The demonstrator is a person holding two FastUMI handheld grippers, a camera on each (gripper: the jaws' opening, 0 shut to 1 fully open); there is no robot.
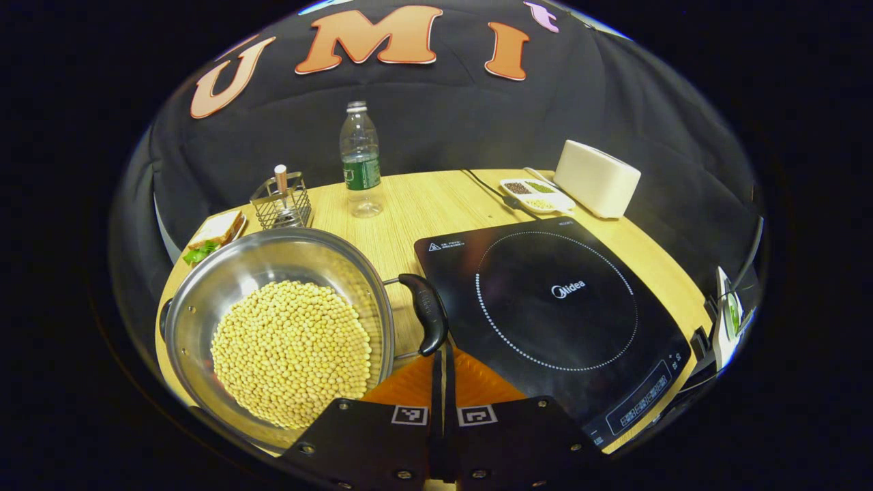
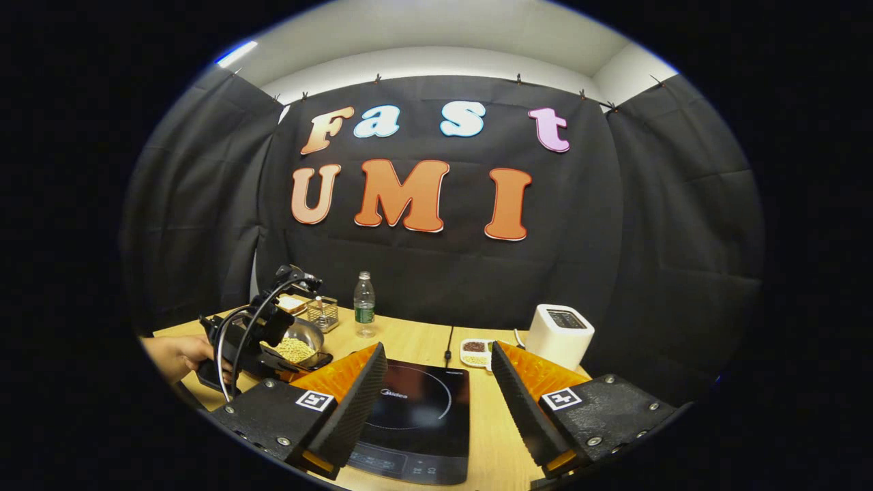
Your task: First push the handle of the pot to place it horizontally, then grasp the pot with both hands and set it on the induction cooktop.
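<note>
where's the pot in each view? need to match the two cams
Left gripper view: the pot of beans sits large at lower left, its black handle just ahead of the closed left gripper.
Right gripper view: the pot is small at far left, partly hidden behind the left gripper.
Shared landmark: the water bottle stands behind the pot in both views.

My grippers carry black screwed plates with square tags, orange ribbed finger backs, black pads, looping black cables.
</note>
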